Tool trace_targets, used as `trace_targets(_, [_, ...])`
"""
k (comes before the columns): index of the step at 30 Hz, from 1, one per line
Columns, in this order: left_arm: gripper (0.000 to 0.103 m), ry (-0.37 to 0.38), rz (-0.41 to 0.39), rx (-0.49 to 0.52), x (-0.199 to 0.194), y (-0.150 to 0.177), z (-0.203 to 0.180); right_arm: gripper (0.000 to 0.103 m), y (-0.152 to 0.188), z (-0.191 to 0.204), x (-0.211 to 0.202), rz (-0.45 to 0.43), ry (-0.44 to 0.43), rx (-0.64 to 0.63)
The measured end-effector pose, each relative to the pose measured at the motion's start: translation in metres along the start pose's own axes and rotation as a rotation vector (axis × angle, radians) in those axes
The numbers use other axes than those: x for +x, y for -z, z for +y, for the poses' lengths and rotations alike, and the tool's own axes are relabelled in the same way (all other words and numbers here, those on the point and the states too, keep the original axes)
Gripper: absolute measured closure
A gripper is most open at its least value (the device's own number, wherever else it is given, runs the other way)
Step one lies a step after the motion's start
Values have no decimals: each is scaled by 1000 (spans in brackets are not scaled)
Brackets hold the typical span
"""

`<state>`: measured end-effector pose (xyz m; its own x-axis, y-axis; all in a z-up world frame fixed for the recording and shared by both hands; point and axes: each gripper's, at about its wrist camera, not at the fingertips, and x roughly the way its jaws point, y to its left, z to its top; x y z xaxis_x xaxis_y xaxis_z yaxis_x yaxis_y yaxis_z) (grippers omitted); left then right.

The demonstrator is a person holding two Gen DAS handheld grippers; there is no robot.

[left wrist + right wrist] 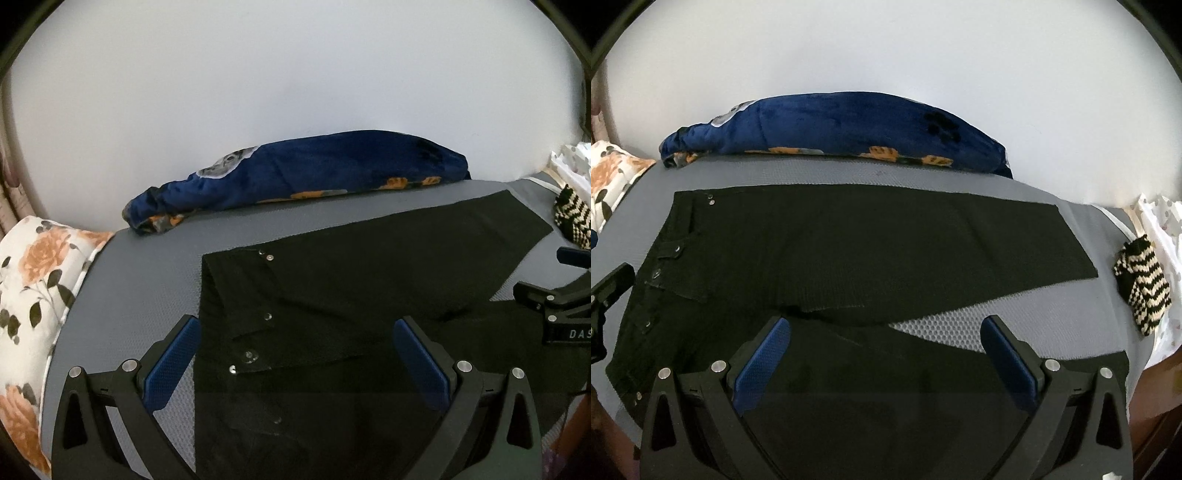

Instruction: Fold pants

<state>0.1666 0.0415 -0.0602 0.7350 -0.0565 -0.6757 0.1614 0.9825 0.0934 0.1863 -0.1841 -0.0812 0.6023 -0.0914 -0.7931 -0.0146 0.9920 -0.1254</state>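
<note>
Black pants lie flat on a grey mat, waistband with metal snaps to the left, both legs spread to the right in a V. They also show in the left wrist view. My left gripper is open and empty, hovering over the waistband end. My right gripper is open and empty, over the near leg close to the crotch. The right gripper also shows at the right edge of the left wrist view; the left gripper shows at the left edge of the right wrist view.
A rolled blue blanket lies along the far edge of the mat against a white wall. A floral pillow is at the left. A black-and-cream striped knit item sits at the right beside white fabric.
</note>
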Motion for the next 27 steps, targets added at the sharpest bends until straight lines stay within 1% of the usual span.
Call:
trace_targets(10, [0,0,18,-16,16,-10,24,0,-18,14,16,0,-4,-44])
trace_targets(18, [0,17,52,-49,37,-22,63,1,-28,25,35,16,-15,-81])
trace_targets(20, [0,13,62,-68,43,-25,83,1,-32,26,39,17,-34,-97])
trace_targets(21, [0,55,75,-95,49,-27,101,1,-34,25,41,16,-47,-103])
trace_targets(22, [0,78,88,-111,54,-29,111,1,-36,24,42,12,-55,-108])
trace_targets(23, [0,82,110,-137,63,-30,128,1,-38,23,43,8,-58,-111])
trace_targets(24, [0,70,127,-161,72,-31,144,1,-41,20,45,3,-60,-118])
trace_targets(26, [0,57,146,-206,91,-32,176,1,-45,18,48,-2,-59,-126])
trace_targets(27, [0,80,159,-230,101,-31,190,1,-47,16,51,-3,-56,-130])
